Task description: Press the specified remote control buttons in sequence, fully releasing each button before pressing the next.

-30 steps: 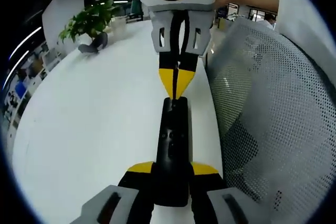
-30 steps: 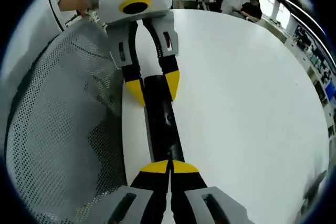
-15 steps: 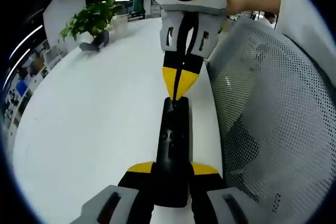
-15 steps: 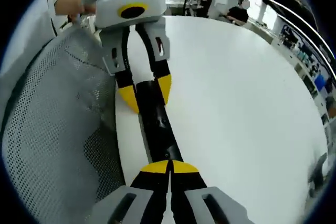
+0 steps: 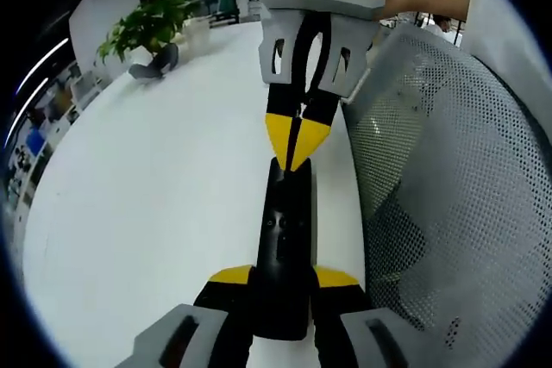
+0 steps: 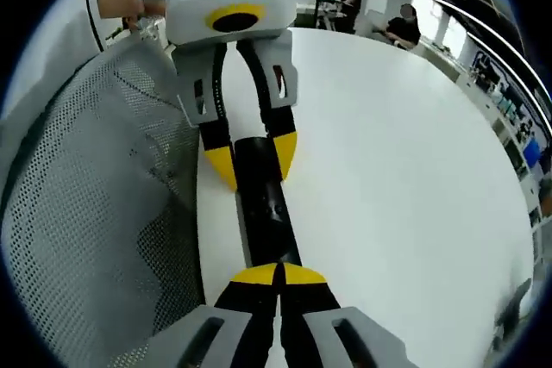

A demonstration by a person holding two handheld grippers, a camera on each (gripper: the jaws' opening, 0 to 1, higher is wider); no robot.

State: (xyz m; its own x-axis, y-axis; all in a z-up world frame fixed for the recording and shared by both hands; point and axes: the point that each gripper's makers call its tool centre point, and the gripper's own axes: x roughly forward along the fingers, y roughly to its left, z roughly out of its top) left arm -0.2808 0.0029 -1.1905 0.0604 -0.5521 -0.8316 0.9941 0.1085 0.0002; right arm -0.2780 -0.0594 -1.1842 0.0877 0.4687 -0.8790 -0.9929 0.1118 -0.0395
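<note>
— so, lies where?
— black remote control (image 5: 286, 247), clamped at its near end between the yellow-tipped jaws of the left gripper (image 5: 283, 280), held over the edge of the white table (image 5: 155, 187), just beside a mesh chair back (image 5: 448, 196). long axis running straight away from that gripper.
— and the other?
— right gripper (image 5: 296, 137) pinched closed, holding nothing, tips on the far end of the remote; touching or a hair above, cannot tell. seen from its own side (image 6: 278, 275), pointing down the remote's (image 6: 263, 200) length at the left gripper (image 6: 252, 154).
— nearer the buttons?
— right one, probably; pressing would go downward onto the face, with a full lift before the next.
</note>
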